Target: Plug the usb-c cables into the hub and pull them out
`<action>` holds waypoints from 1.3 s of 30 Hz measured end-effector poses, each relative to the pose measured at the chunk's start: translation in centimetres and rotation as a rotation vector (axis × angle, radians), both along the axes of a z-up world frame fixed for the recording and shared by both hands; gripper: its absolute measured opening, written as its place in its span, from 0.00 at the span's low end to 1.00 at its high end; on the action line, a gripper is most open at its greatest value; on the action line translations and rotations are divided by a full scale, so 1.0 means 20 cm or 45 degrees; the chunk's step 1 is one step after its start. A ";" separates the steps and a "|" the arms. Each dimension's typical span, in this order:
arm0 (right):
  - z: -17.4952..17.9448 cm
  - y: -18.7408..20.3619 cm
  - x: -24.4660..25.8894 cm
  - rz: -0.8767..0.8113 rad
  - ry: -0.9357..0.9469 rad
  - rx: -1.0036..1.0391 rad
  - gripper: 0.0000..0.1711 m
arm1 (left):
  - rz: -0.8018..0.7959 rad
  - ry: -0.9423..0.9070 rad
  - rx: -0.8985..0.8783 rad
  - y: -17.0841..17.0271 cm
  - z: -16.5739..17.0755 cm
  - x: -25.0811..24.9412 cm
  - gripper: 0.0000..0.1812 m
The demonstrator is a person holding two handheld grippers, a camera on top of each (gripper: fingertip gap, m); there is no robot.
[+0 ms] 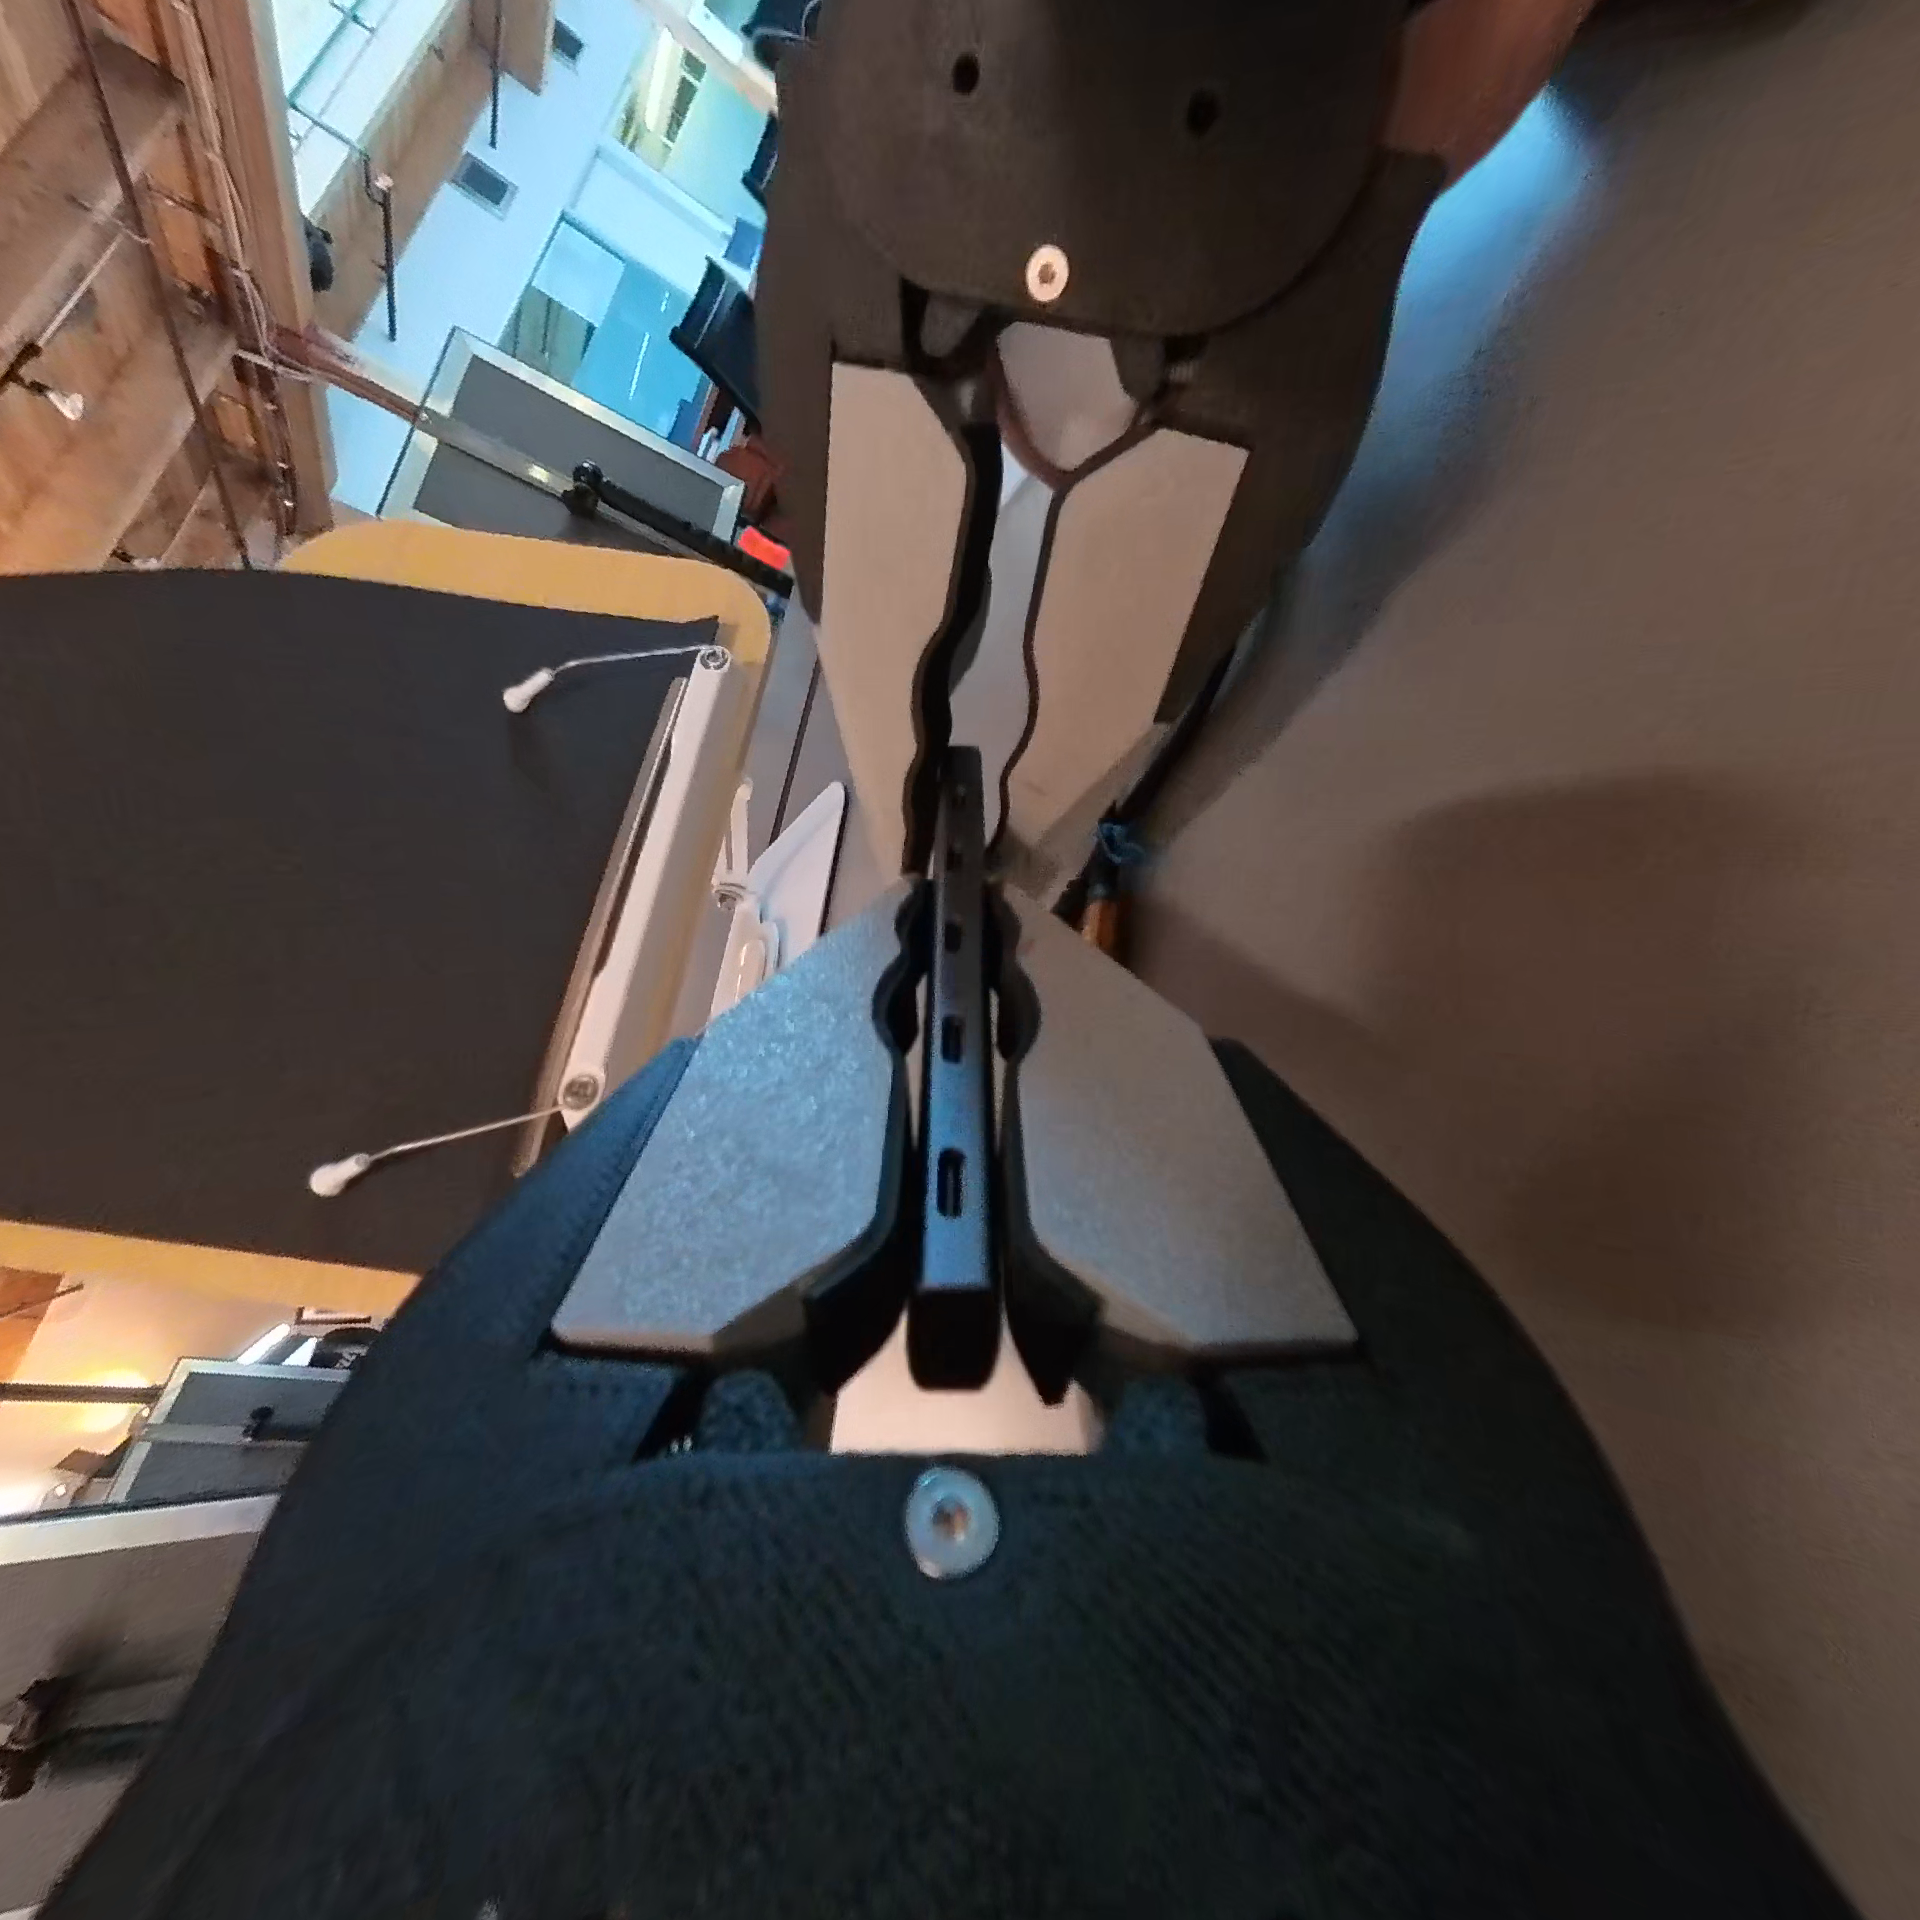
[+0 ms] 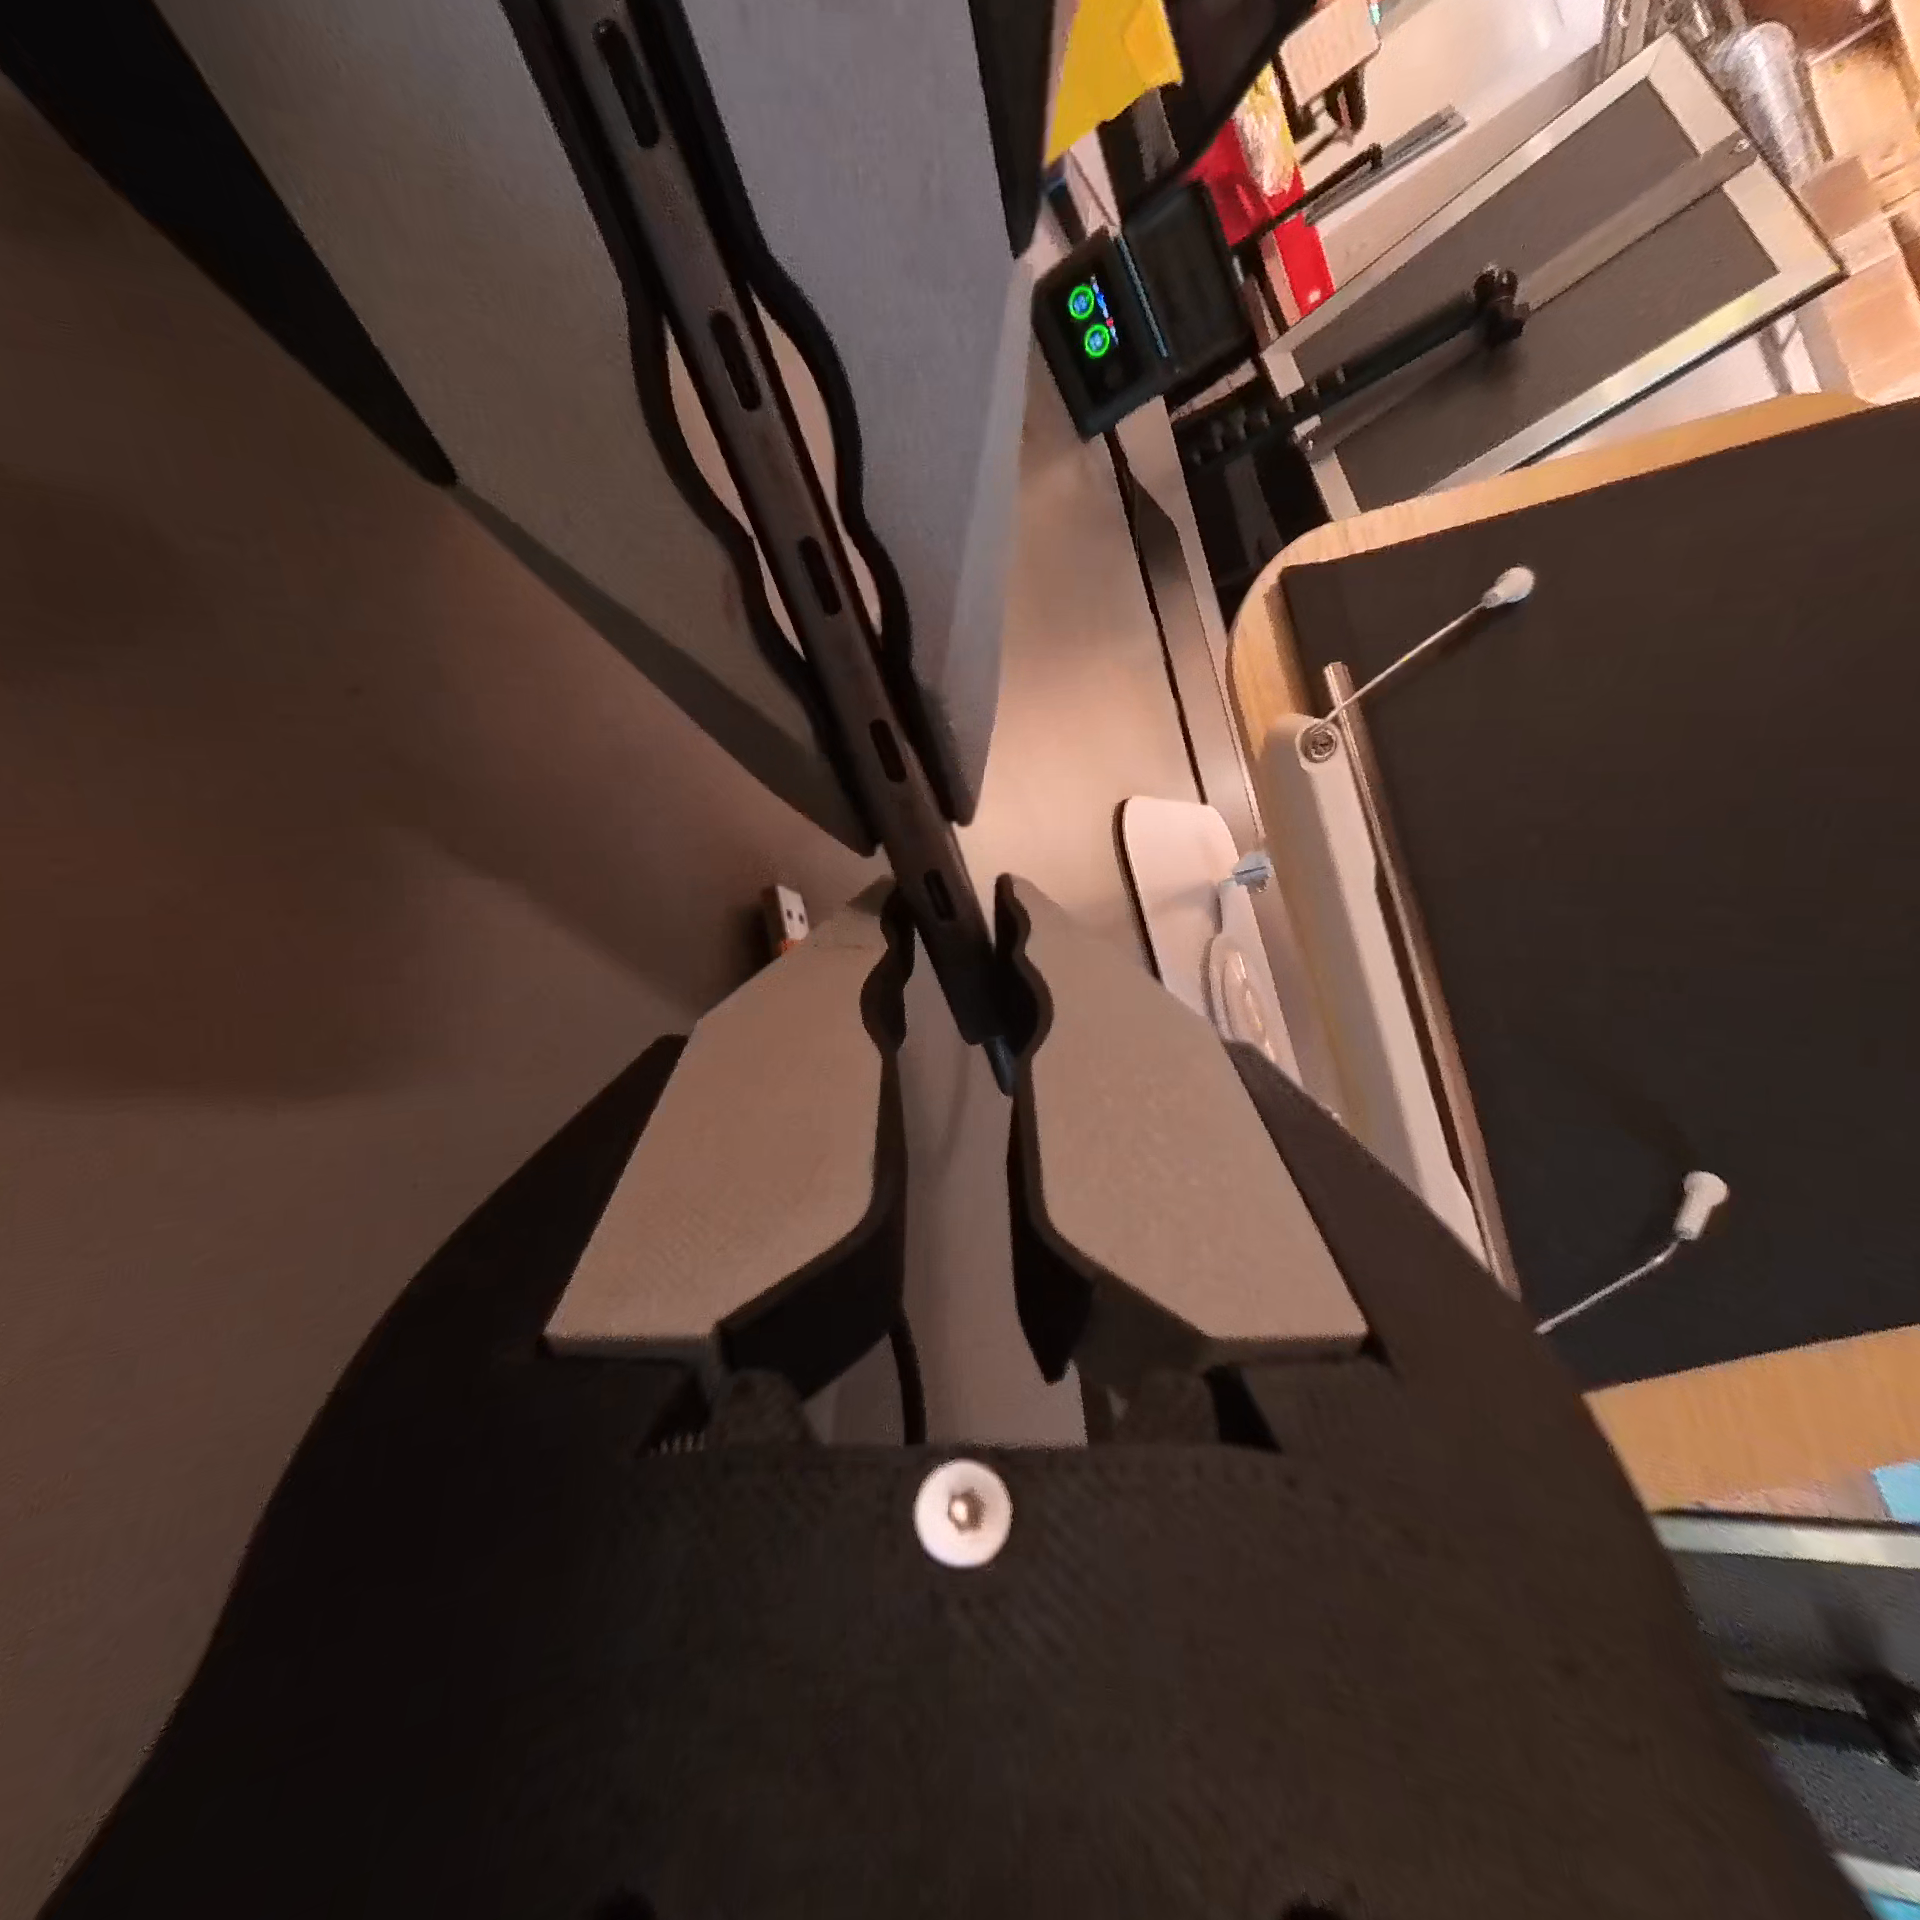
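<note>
A slim dark grey hub (image 1: 951, 1132) with a row of ports is clamped edge-up between the fingers of my left gripper (image 1: 951, 935). My right gripper (image 2: 951, 935) faces it and is closed around the hub's (image 2: 940, 904) far end, where a thin black cable (image 2: 914, 1382) runs back between the fingers. The right gripper also shows in the left wrist view (image 1: 961, 821). Two usb-c cables with white plugs, one (image 1: 525, 694) and another (image 1: 332, 1176), lie unplugged on a black mat (image 1: 260, 883). They also show in the right wrist view (image 2: 1507, 592) (image 2: 1699, 1195).
The cables are fixed to a white bar (image 2: 1314, 831) at the mat's edge on a wooden table (image 2: 1252, 623). A small device with a lit screen (image 2: 1101, 332) stands behind it. A white object (image 2: 1174, 883) and a small adapter (image 2: 784, 920) lie close by. The tips of both grippers are at nearly the same place.
</note>
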State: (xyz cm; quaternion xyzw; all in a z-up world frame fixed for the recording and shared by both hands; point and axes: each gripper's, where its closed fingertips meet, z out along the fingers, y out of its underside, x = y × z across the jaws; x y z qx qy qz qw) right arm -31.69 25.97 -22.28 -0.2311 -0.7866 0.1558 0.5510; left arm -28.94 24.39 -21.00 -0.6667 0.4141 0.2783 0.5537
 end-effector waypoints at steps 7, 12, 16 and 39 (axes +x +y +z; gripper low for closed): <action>0.01 -0.03 0.00 0.063 0.004 -0.099 0.07 | -0.021 -0.024 -0.019 -0.01 0.02 0.00 0.04; 0.02 -0.04 0.01 0.088 0.002 -0.148 0.08 | -0.028 -0.020 -0.002 -0.02 0.03 0.01 0.05; 0.02 -0.02 0.01 0.049 -0.017 -0.243 0.10 | -0.002 -0.017 -0.036 -0.01 0.03 0.01 0.04; -0.19 0.21 0.05 -0.593 -0.429 -1.007 0.18 | 0.434 0.279 0.001 0.08 -0.04 -0.41 0.04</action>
